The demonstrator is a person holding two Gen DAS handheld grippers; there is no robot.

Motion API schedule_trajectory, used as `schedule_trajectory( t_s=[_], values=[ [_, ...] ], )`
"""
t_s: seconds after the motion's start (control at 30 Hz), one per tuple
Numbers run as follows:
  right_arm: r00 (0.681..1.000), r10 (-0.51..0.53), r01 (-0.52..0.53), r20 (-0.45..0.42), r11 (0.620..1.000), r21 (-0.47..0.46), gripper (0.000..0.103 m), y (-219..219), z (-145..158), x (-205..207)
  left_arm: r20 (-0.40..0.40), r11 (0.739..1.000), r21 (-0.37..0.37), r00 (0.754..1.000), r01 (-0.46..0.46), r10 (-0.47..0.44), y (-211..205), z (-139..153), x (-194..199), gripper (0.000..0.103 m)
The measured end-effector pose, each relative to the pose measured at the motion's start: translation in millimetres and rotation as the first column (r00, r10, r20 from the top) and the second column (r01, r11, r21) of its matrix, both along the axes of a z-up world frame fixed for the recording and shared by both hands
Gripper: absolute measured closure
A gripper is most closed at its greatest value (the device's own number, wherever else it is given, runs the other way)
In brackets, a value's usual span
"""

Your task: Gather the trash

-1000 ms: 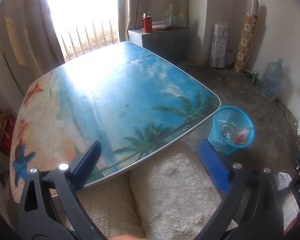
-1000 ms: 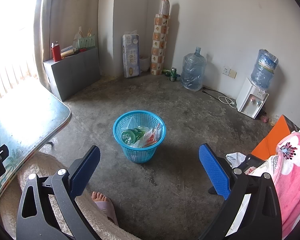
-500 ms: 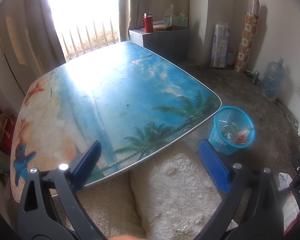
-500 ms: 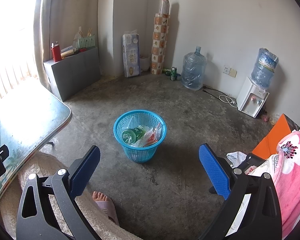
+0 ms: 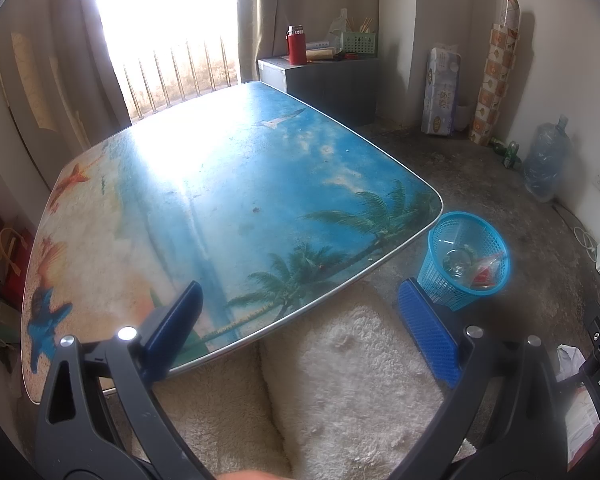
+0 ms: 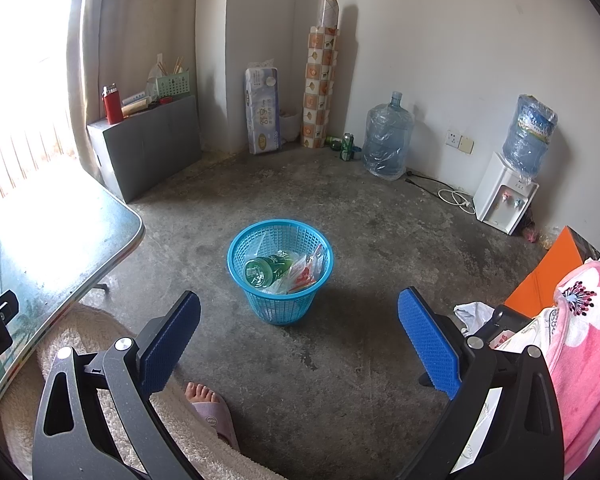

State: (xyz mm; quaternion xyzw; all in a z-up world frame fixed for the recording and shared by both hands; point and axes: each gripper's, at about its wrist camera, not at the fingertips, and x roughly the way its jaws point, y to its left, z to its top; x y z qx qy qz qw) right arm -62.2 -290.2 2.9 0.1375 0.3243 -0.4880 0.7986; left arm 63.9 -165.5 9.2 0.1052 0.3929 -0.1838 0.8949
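Blue plastic mesh is making the wastebasket [image 6: 280, 270], which is standing on the bare concrete floor [image 6: 380, 240], just beside the corner of the table [image 5: 220, 208]. I think it is placed there so that things can be dropped into it from the table side. Inside it a green bottle [image 6: 266, 270] and some plastic wrappers [image 6: 306, 272] are lying, so the trash seems to be already collected. The table top with the beach picture is showing no loose item in the left wrist view.

Left gripper [image 5: 300, 332] is hovering over the near edge of the table and the white fluffy cushion [image 5: 340, 380]; its jaws are standing wide apart and are holding nothing. Right gripper [image 6: 300, 340] is pointing at the basket from some way off, also spread wide and carrying nothing. I judge that both are being held open because nothing is left to grasp, or because they are waiting for a next piece.

A foot in a slipper [image 6: 210, 412] is resting on the floor near the cushion. Far by the wall, small green cans [image 6: 346, 146] are standing beside a big water jug [image 6: 386, 138]; whether they are trash, I cannot tell.
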Motion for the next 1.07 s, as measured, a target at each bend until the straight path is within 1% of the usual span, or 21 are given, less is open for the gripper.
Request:
schedule_trajectory(
  t_s=[0.83,1.07],
  values=[
    [1.0,-0.001,0.001,0.001,1.0,0.005,0.007,0.4,-0.7,-0.6,-0.002,1.0,0.002,1.0,0.001,-0.001,0.3,-0.2,-0.1,0.009],
    [1.0,-0.007,0.007,0.005,1.0,0.006,0.007,4.1,-2.3,2.6,0.004,1.0,0.012,1.0,0.015,-0.015,-4.3,1.2,-6.0,0.009]
  ],
)
